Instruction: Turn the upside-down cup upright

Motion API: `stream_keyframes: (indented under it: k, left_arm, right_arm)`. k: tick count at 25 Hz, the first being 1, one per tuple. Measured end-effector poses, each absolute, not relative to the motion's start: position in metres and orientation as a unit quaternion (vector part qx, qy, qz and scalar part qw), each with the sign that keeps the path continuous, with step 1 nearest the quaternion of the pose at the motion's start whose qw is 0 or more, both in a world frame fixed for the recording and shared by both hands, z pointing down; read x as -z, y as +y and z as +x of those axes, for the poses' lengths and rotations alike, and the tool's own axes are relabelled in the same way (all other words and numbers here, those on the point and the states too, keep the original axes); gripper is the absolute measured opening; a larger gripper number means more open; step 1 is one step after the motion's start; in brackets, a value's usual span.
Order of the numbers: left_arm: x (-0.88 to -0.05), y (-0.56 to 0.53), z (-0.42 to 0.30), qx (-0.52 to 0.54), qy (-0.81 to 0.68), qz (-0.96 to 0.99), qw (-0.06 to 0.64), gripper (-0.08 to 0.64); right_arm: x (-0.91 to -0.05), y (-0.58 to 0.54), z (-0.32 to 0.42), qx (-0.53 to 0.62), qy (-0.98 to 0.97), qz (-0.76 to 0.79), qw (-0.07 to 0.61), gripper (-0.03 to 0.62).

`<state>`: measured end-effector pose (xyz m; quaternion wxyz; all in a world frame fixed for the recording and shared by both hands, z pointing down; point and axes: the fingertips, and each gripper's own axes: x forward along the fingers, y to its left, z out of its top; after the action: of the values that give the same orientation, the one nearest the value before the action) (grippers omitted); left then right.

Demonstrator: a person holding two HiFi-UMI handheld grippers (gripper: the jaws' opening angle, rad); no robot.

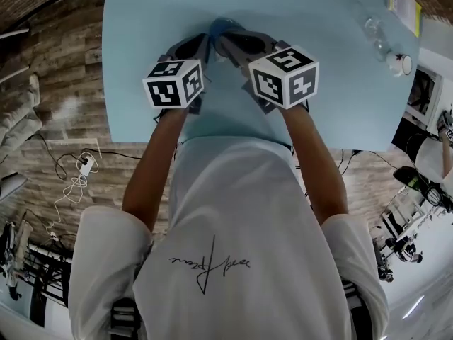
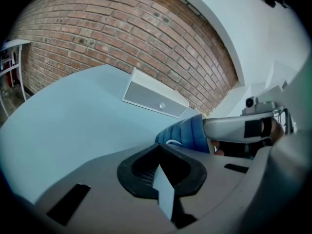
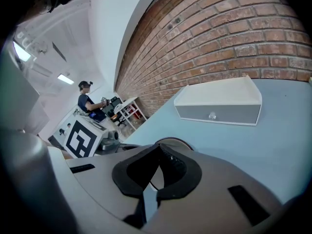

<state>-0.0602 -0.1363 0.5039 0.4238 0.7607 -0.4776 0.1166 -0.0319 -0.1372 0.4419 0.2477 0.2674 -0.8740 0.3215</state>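
Note:
A ribbed blue cup [image 1: 221,25] rests at the middle of the light blue table [image 1: 141,20], right at the tips of both grippers. In the left gripper view the cup [image 2: 187,133] looks tipped on its side, with a grey finger of my right gripper [image 2: 234,128] lying against it. My right gripper [image 1: 225,40] [image 3: 157,147] is shut on the cup's wall; the dark rim [image 3: 171,141] curves just behind its jaws. Beside the cup, my left gripper [image 1: 205,42] [image 2: 159,150] has its jaws shut and holds nothing.
A flat white box with a small knob [image 2: 155,100] [image 3: 219,104] stands at the table's far edge against the brick wall. At the table's right end are a clear glass [image 1: 371,27] and a small white cup [image 1: 398,64]. A person [image 3: 87,101] sits at a distant desk.

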Motion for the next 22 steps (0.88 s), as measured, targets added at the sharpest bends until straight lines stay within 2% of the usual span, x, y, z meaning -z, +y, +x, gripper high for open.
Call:
stream_keyframes:
  k: [22]
  left_arm:
    - [-0.502, -0.14, -0.067, -0.107, -0.483, 0.755, 0.43, 0.009]
  right_arm:
    - [-0.425, -0.17, -0.054, -0.307, -0.887, 0.261, 0.227, 0.021]
